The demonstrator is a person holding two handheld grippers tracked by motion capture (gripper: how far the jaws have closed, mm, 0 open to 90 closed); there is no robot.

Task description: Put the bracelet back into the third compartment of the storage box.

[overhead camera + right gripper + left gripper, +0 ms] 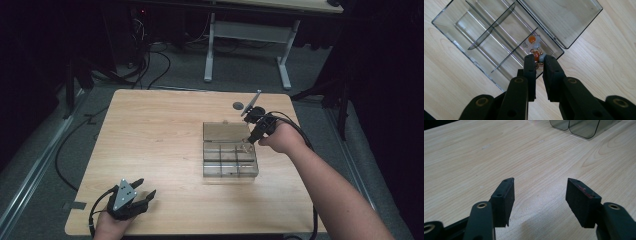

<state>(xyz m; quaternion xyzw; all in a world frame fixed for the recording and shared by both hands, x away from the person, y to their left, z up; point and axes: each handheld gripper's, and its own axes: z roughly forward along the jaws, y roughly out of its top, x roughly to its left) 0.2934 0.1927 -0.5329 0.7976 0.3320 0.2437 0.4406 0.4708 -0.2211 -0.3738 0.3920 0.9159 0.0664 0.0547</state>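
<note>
High view: right gripper [252,134] dips into the top right compartment of the clear organizer box [230,156] at centre right, its lid laid flat behind so the cells stay reachable. Left gripper [142,194] rests at lower left, out of the way.

Left gripper view: jaws spread wide over bare table [499,157], nothing between them.

Right gripper view: jaws nearly closed, pinching a small orange-beaded trinket [537,55] over the corner cell; a second bead piece [533,40] lies just above.

Smoky clear box [486,47] at twelve o'clock on pale woodgrain table [609,57]; orange-and-white beads [535,48]; black jaws
</note>
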